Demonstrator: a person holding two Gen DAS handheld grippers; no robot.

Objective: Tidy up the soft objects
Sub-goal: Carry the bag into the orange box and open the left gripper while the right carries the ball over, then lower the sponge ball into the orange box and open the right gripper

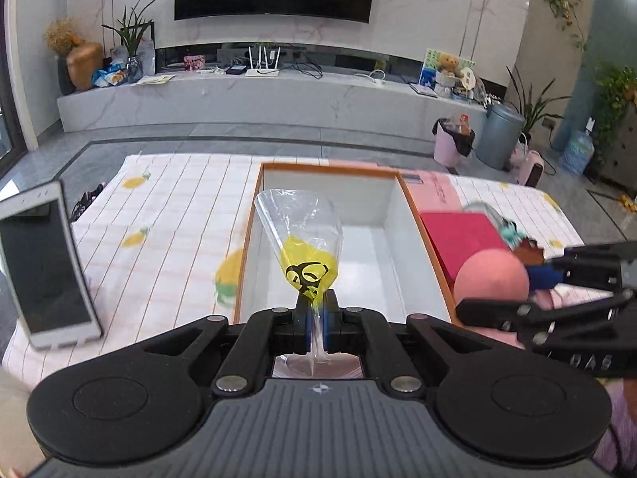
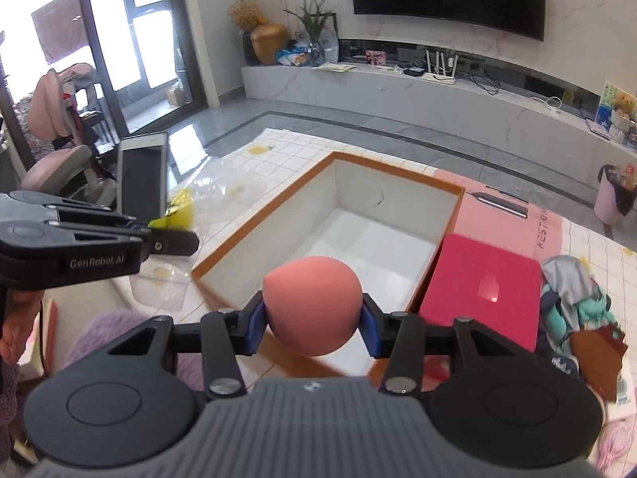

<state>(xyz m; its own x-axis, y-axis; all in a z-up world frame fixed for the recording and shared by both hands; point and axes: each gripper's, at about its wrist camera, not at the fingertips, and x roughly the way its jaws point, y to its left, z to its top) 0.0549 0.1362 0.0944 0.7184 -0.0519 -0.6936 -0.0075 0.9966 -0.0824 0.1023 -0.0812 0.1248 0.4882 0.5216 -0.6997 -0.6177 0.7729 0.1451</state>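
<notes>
At the far left of the left wrist view a white phone [image 1: 45, 267] stands propped upright on the lemon-print tablecloth [image 1: 175, 203], its dark screen blank. Next to it, the left gripper [image 1: 317, 310] is clamped tight on the neck of a clear plastic bag [image 1: 302, 235] that stands up above the jaws; a yellow patch inside bears a black biohazard-like mark, with no letters legible. The bag hangs in front of the open orange-rimmed box [image 1: 254, 207], whose white interior holds nothing. Right of the box lies a red laptop [image 1: 458, 239], and beyond it a heap of crumpled cloth [image 1: 501, 223].

In the right wrist view, the left gripper's side reads "GenRobot.AI" in pale letters, and just beyond its tips the yellow of the bag shows. The right gripper [image 2: 314, 318] squeezes a pink foam ball [image 2: 312, 302] between its blue pads [image 2: 256, 326], held over the near edge of the box. The laptop's lid shows a small glowing logo. On the pink mat [image 2: 529, 215] beyond the laptop, printed letters run off the edge; only "REST" can be read.
</notes>
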